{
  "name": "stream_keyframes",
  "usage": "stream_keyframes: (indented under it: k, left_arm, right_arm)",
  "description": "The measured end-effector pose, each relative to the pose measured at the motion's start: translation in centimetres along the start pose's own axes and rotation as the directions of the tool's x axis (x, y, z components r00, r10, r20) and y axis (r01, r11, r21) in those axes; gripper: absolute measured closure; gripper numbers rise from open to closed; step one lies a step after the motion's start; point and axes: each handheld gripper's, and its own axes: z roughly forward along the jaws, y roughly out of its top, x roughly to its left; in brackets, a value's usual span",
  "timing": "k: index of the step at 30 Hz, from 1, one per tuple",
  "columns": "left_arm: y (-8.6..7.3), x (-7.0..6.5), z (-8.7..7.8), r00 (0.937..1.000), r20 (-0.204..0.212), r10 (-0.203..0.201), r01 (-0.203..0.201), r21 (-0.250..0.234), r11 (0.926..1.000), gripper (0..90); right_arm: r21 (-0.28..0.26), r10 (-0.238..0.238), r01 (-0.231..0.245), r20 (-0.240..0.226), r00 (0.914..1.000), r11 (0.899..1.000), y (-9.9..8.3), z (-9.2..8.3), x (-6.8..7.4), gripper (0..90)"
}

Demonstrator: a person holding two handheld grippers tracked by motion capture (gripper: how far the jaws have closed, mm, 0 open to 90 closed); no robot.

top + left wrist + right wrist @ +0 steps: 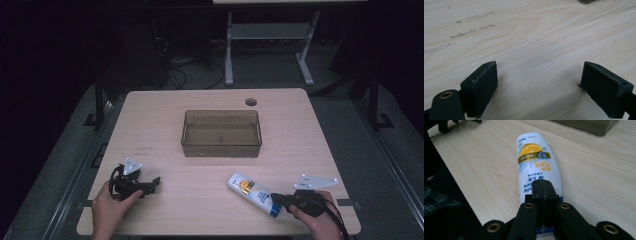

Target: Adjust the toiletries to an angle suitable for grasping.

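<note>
The white shampoo bottle (254,194) lay flat on the worktop (210,175) — likely smooth, slippery, stiff — best gripped across its body; right tongs (543,192) clenched over its cap end, left tongs (537,85) released.

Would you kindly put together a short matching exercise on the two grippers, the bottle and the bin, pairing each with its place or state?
Things:
1. left gripper
2. right gripper
3. white bottle
4. translucent brown bin

Places or states:
A. sits empty at the middle of the table
B. jaws pressed together over the bottle's lower end
C. lies flat at the near right, blue cap toward the person
D. jaws wide apart over bare wood at the near left

Pairs: 1-D, 2-B, 3-C, 4-A
</note>
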Motion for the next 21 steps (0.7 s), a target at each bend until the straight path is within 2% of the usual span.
stream_keyframes:
  k: [10,21]
  left_arm:
    - [0.0,0.0,0.0,1.0,-0.001,-0.001,0.001,0.0,1.0,12.8]
    - [0.0,0.0,0.0,1.0,-0.001,-0.001,0.001,0.0,1.0,12.8]
  right_arm:
    - [0.012,-0.013,0.013,-0.024,0.9996,1.0,-0.5,0.4,1.2,90.0]
    - [0.03,-0.019,0.02,-0.034,0.9993,0.999,-1.3,0.7,1.6,90.0]
